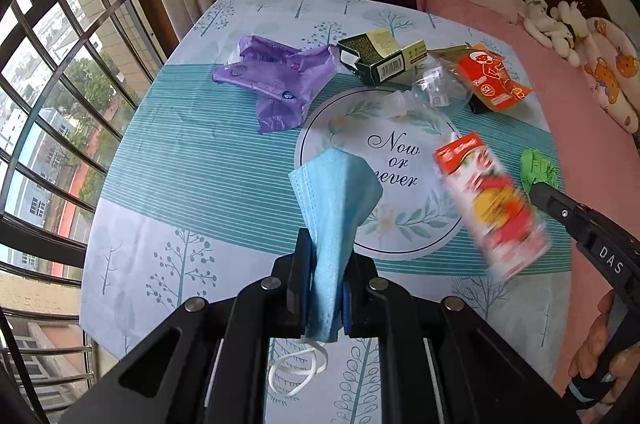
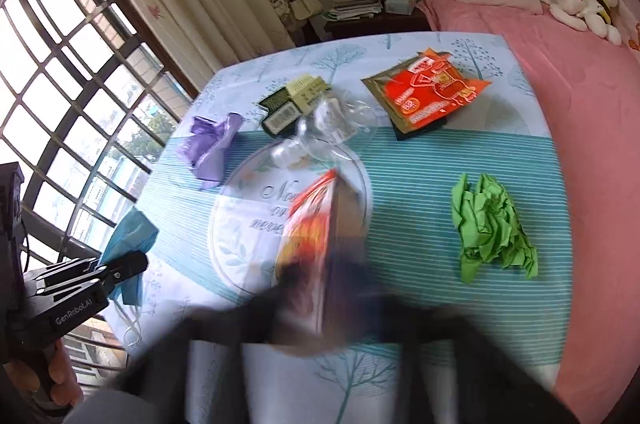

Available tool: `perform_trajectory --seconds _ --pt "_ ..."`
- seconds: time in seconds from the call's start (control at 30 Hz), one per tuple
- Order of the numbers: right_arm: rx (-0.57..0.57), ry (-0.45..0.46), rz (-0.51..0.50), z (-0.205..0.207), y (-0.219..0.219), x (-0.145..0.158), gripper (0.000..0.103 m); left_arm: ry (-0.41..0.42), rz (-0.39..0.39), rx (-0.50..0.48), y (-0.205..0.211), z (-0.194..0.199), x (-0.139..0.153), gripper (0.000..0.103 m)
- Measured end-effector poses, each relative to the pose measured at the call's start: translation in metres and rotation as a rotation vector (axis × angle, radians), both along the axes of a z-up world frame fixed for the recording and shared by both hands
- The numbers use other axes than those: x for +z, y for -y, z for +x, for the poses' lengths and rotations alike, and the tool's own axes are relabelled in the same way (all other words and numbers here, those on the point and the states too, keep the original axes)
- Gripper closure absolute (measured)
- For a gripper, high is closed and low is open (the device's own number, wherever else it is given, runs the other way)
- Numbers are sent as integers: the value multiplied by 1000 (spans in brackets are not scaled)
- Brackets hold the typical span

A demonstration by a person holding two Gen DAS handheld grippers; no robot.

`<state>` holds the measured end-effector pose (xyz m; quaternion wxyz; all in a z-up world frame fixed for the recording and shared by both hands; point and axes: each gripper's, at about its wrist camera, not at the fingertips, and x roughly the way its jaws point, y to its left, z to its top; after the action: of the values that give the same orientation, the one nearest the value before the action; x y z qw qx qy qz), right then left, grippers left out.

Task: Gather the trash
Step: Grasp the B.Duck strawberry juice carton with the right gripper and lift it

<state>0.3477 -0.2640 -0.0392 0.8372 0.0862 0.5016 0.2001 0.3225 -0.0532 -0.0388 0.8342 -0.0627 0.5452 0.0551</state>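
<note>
I see soft daylight from the window [image 1: 60, 95] on the left; fisheye edges bend; the right gripper [image 2: 320, 304] smears into blur.

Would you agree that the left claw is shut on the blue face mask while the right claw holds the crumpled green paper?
Not quite: the green paper lies untouched on the table. The right claw holds the red carton, as the right wrist view shows. The left claw does grip the mask.
</note>
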Motion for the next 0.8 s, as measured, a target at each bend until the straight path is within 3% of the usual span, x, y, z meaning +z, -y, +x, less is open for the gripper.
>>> perform_trajectory --seconds 0.37,0.6,0.63,0.73,0.8 --pt "-6 53 -55 -40 -31 11 103 21 23 -107 -12 -30 21 93" --pt "30 58 -125 -43 -53 -2 100 37 22 -79 -33 -40 26 93" --pt "42 46 -133 -41 -54 -5 92 36 19 -71 -36 -40 25 93" --pt "83 16 -166 -37 -59 -13 45 34 10 -42 -41 -39 22 93" --pt "104 10 -179 -36 -62 -18 42 36 6 -27 -43 -39 20 93"
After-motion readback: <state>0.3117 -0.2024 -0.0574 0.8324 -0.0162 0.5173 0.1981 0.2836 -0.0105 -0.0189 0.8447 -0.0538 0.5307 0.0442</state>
